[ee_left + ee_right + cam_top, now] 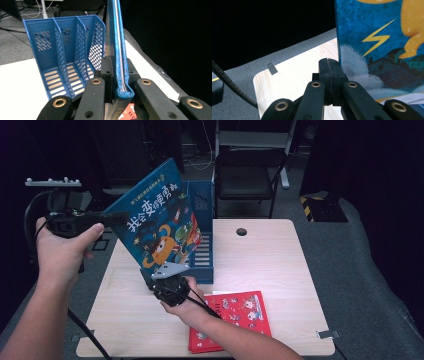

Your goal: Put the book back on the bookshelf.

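Rack (pixel 204 240) compartments bare; left jaws clamp blue book (pixel 155 215) edge; right jaws pressed together beside it.

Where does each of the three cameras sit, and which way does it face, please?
High view: above the person's side, looking forward and down at the table; both forearms, left gripper and right gripper show.
Left gripper view: on the left gripper, looking along its jaws, shut on the blue book, toward the blue file rack.
Right gripper view: on the right gripper, jaws shut, beside the book's cover.
All views share the blue book; the high and left gripper views share the rack.
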